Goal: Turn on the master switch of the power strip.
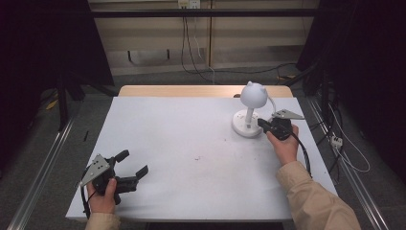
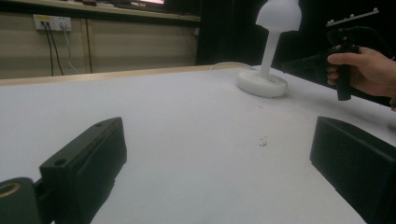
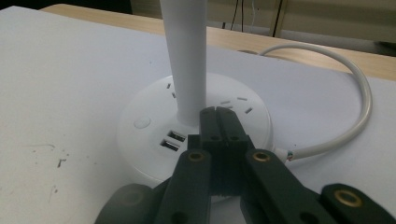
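White-covered surface [image 1: 191,158], bare wood strip along its far edge. Lamp [image 1: 250,112] stands upright at the far right of the surface: round white head with two small ear-like bumps, straight stem, round flat base. Base [image 3: 154,135] top carries a round button at its left, two USB ports at the front and several socket slots around the stem [image 3: 187,56]. White cord [image 3: 359,98] leaves the base on its right side and loops back toward the far edge. Right gripper [image 1: 265,124], held in the right hand [image 1: 283,143], is at the lamp's near-right side; jaws pressed together with nothing between them, tips over the top of the base just in front of the stem. Right gripper view [image 3: 218,122]: the closed tips sit right at the stem's foot, beside the USB ports; whether they actually touch base or stem cannot be told. Left gripper [image 1: 133,163], in the left hand [image 1: 103,194], is low at the near-left corner of the surface, well apart from the lamp; jaws spread wide, nothing between them, pointing across the surface toward the right. Left gripper view: bare surface between the two jaws [image 2: 217,163], lamp [image 2: 273,51] and right hand [image 2: 369,70] with its gripper far off at upper right. Small dark specks [image 1: 197,157] mark the cover near mid-surface. Grey floor, cables and a wall socket beyond the far edge.
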A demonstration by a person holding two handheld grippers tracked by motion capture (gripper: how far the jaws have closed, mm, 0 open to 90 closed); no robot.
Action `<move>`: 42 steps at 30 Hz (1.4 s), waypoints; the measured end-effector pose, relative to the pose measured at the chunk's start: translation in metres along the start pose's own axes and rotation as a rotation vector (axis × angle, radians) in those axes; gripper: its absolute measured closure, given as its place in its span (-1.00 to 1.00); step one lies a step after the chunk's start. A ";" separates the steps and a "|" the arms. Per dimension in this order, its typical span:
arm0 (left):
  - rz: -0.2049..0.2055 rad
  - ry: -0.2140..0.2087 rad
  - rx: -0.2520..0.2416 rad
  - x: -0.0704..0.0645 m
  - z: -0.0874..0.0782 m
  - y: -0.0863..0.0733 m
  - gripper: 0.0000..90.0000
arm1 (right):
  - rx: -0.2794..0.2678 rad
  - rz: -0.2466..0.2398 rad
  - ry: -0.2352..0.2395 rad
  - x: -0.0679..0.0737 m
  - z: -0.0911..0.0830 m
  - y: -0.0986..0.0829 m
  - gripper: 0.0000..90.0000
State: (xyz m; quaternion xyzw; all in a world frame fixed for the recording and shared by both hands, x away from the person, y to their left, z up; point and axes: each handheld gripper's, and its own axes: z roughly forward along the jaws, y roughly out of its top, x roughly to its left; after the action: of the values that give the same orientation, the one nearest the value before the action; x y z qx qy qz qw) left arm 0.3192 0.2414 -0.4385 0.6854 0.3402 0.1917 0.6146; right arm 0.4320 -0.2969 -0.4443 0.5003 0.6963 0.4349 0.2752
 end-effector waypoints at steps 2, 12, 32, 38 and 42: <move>0.000 0.001 0.001 0.000 0.000 0.000 -0.92 | 0.004 -0.006 -0.001 0.000 0.002 -0.001 1.00; 0.003 0.001 0.001 0.001 -0.001 0.000 -0.92 | 0.013 -0.015 -0.021 0.000 0.007 -0.005 1.00; 0.004 0.000 0.004 0.001 -0.001 0.000 -0.92 | 0.010 -0.019 -0.025 -0.003 0.011 -0.008 1.00; 0.004 -0.001 0.004 0.001 -0.001 0.000 -0.92 | 0.012 -0.023 -0.022 -0.003 0.012 -0.008 1.00; 0.004 -0.001 0.005 0.000 0.000 0.000 -0.92 | 0.011 -0.034 -0.026 -0.002 0.012 -0.008 1.00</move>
State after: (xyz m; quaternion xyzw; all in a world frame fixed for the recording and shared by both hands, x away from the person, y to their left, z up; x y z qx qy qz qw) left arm 0.3191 0.2420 -0.4385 0.6877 0.3387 0.1918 0.6128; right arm 0.4386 -0.2961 -0.4572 0.4956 0.7035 0.4197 0.2887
